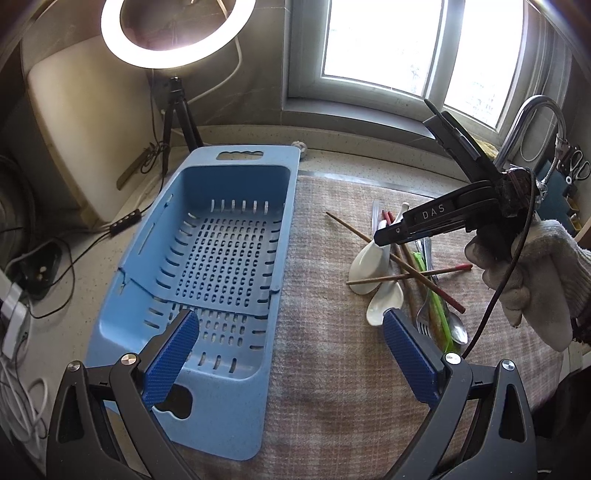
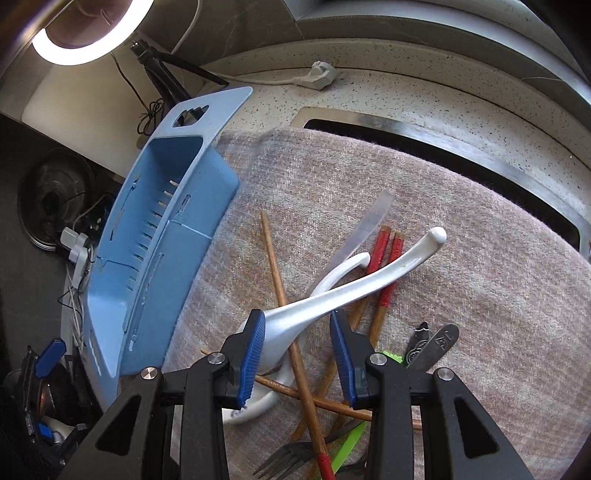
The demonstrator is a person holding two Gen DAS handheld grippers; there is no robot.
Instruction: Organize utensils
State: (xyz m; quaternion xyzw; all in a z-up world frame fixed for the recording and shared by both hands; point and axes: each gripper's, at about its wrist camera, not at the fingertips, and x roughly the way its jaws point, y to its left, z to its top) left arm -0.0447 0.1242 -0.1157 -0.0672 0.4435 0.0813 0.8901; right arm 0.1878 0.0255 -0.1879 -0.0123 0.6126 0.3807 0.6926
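A blue slotted basket (image 1: 207, 258) lies empty on the left of a pinkish cloth (image 1: 325, 369); it also shows in the right wrist view (image 2: 162, 236). A pile of utensils lies right of it: white ceramic spoons (image 1: 369, 262), wooden chopsticks (image 1: 406, 266), a fork (image 1: 424, 317) and a green stick. My left gripper (image 1: 291, 354) is open and empty over the basket's near right rim. My right gripper (image 2: 297, 354) is open just above the pile, its jaws either side of a white spoon (image 2: 332, 295). In the left wrist view the right gripper (image 1: 384, 236) hovers over the pile.
A ring light on a tripod (image 1: 177, 33) stands behind the basket. Cables and a power strip (image 1: 14, 317) lie at the left. A faucet (image 1: 532, 122) rises at the right, and a sink edge (image 2: 443, 140) lies behind the cloth.
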